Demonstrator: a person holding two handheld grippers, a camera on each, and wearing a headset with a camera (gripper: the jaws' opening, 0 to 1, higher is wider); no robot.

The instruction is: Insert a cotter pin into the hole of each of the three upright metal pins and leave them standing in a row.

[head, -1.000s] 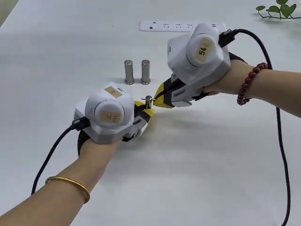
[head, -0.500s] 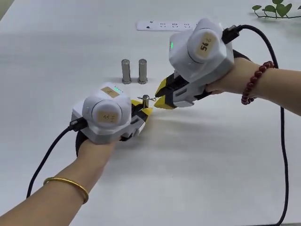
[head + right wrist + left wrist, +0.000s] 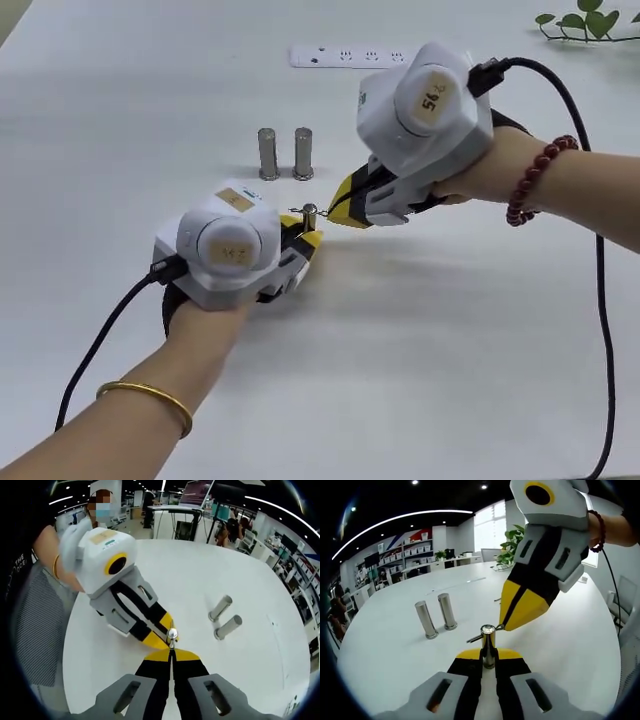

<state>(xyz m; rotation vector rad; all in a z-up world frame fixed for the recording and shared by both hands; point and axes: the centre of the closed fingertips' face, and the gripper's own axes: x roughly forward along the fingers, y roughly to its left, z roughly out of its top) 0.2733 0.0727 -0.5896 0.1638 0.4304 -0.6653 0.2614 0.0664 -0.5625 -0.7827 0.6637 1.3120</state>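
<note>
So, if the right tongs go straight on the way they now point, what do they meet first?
Most likely the metal pin held upright by the left tongs; the right tongs are almost at its head, with the cotter pin between.

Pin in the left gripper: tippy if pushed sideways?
Likely tippy alone: the metal pin is tall and slim, though the left gripper clamps it low. Looks solid steel, so probably stiff and heavy for size. Polished round side may twist in the jaws.
</note>
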